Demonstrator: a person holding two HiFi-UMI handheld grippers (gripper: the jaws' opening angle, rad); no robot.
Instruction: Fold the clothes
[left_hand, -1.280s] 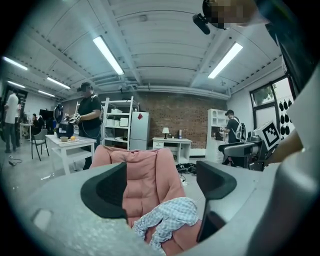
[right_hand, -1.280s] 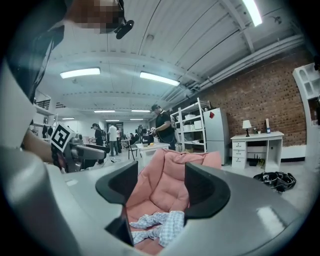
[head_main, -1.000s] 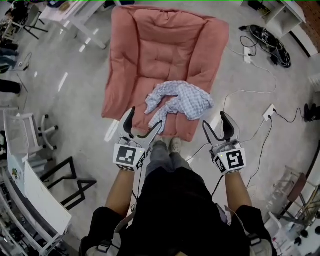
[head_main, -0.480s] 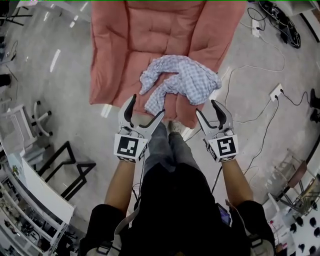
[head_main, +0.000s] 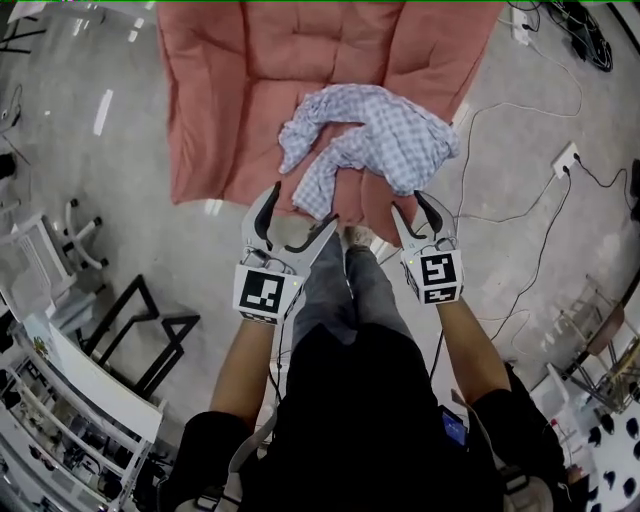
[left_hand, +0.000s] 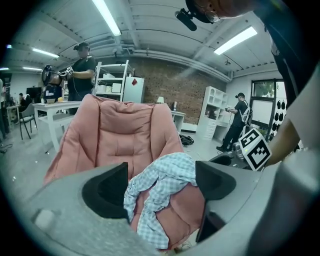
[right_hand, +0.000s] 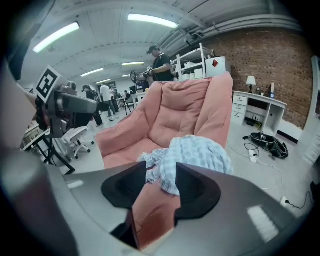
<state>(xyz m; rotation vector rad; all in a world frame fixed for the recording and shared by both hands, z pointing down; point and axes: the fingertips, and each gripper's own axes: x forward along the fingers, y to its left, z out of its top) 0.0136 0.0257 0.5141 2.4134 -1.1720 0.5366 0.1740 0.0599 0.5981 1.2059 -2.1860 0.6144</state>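
A crumpled blue-and-white checked shirt (head_main: 380, 140) lies on the seat of a pink cushioned chair (head_main: 270, 60), near its front edge. My left gripper (head_main: 298, 208) is open just in front of that edge, short of the shirt's lower left fold. My right gripper (head_main: 410, 205) hovers at the shirt's lower right; its jaws have just been closing, a narrow gap remains, and nothing is between them. In the left gripper view the shirt (left_hand: 165, 175) shows beyond the wide jaws (left_hand: 161, 192). In the right gripper view the shirt (right_hand: 195, 152) lies past the narrower jaws (right_hand: 160, 187).
Cables and a power strip (head_main: 568, 158) run over the floor at the right. A white chair (head_main: 45, 270) and a black frame (head_main: 150, 330) stand at the left. The person's feet (head_main: 355, 237) are at the pink chair's front. Other people (left_hand: 82, 70) stand behind it.
Both grippers have come down and forward to the chair's front edge. The right jaws have narrowed. The shirt now lies just beyond both grippers.
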